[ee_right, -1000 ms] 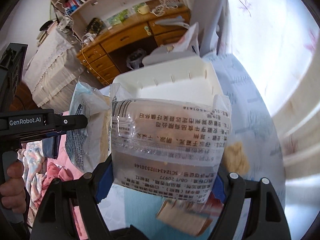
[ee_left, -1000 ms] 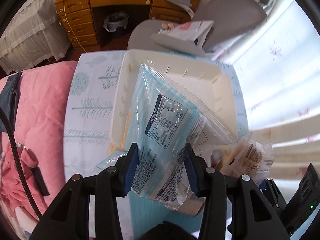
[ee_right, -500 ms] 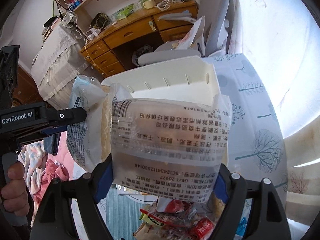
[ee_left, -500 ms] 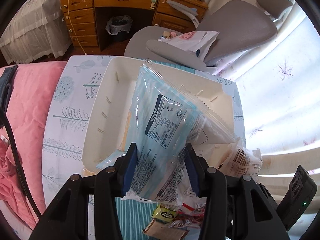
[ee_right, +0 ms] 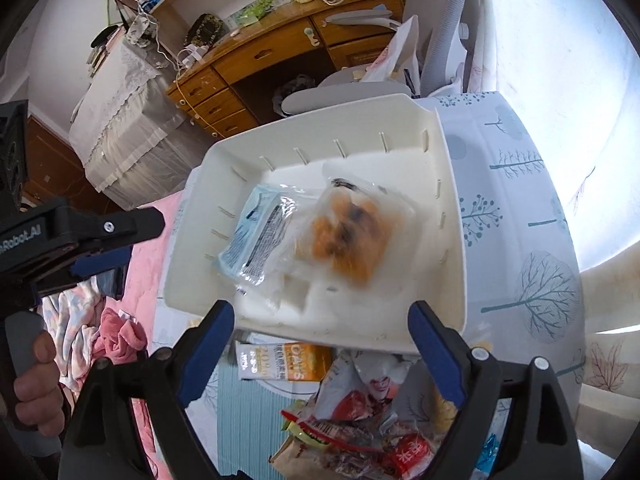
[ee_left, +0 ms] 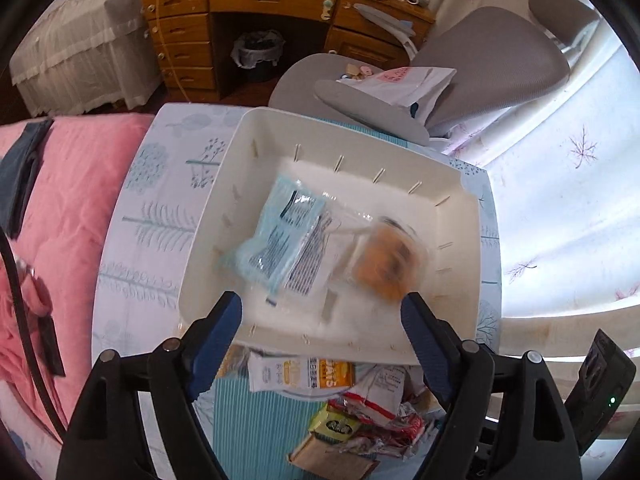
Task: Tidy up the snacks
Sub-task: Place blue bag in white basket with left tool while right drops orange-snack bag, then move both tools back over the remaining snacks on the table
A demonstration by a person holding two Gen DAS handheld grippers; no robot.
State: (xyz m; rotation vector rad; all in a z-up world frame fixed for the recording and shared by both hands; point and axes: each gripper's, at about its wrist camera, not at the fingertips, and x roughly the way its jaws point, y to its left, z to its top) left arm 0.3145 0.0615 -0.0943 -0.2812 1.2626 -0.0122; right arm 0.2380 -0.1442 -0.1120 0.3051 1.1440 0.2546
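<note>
A white plastic bin (ee_left: 256,136) (ee_right: 448,184) stands on a tree-print tablecloth. Inside it lie a light blue snack packet (ee_left: 276,236) (ee_right: 256,236) and a clear bag of orange snacks (ee_left: 388,264) (ee_right: 348,236), both blurred. My left gripper (ee_left: 322,312) hovers over the bin's near wall, its jaws opening, nothing between them. My right gripper (ee_right: 322,320) hangs over the same wall, jaws opening too and empty. The left gripper's black finger (ee_right: 120,224) shows at the left of the right wrist view, held by a hand (ee_right: 36,384).
A pile of loose snacks (ee_left: 360,412) (ee_right: 352,428), with a white-and-orange oats packet (ee_left: 300,372) (ee_right: 280,360), lies before the bin. A grey chair (ee_left: 472,56) with a white bag stands behind it, a wooden desk (ee_left: 256,8) beyond. A pink quilt (ee_left: 64,200) lies left.
Both grippers have let go: the blue packet and the clear orange-snack bag dropped from the jaws into the bin. Both pairs of jaws stand wider apart, the left much wider.
</note>
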